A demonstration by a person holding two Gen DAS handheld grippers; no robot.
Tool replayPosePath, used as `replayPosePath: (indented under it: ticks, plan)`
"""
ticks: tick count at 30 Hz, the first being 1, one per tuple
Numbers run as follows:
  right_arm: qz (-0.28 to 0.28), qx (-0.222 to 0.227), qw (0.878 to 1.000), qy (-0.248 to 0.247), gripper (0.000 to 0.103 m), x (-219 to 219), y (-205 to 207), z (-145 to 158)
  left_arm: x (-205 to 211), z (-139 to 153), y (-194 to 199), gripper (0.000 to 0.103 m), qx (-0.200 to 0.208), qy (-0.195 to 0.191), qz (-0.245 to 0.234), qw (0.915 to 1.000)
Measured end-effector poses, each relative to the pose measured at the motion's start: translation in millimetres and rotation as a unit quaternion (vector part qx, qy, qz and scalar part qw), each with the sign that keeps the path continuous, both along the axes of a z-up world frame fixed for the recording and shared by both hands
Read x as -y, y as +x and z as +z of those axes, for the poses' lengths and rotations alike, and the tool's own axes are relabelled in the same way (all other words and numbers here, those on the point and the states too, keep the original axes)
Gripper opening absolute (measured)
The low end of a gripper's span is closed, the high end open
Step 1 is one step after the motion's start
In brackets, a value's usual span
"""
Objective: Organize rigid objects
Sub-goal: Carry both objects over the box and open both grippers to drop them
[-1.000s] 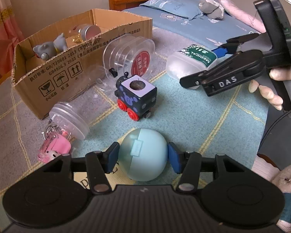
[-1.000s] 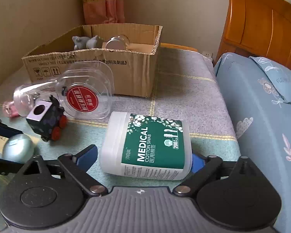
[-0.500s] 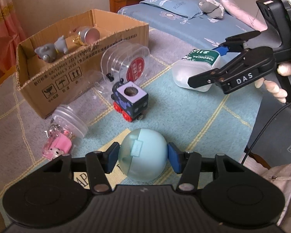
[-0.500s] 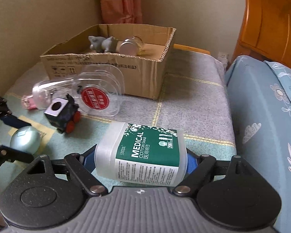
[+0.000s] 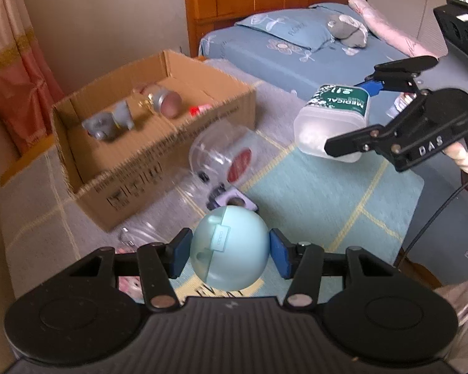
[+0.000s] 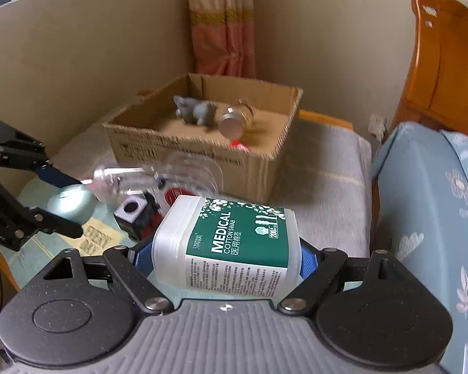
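left claw (image 5: 230, 254) grips egg case (image 5: 229, 246); toy train (image 6: 137, 216) before box (image 6: 202, 152).

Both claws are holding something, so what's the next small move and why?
Probably carry both on toward the box and stop above its open top. The left claw grips the ball and the right claw the swab tub, both apparently off the mat, short of the box.

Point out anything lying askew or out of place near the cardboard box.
The clear plastic container with a red label lies tipped on its side against the cardboard box, not inside it. A toy train sits loose beside it.
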State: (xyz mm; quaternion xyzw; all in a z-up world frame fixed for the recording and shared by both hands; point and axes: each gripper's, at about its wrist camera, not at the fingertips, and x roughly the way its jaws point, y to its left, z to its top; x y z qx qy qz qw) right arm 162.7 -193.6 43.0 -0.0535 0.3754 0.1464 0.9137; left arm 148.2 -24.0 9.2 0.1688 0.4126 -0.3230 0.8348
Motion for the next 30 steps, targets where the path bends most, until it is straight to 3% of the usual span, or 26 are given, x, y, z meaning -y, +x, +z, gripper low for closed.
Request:
replayPosePath:
  ticks: [9,16,23,30]
  plan:
    - [0.041,0.048,0.998,0.008,0.088,-25,29,29,-7,30,50,0.053,0.03,-0.012,0.033,0.9989]
    - [0.052,0.054,0.997,0.021,0.088,-44,70,36,-11,44,109,0.053,0.047,-0.004,0.066,0.9967]
    - [0.053,0.037,0.998,0.025,0.088,-65,116,25,-10,52,163,0.053,0.06,0.002,0.095,0.9937]
    - [0.05,0.018,0.998,0.026,0.088,-84,150,5,1,41,201,0.053,0.051,0.008,0.105,0.9932]
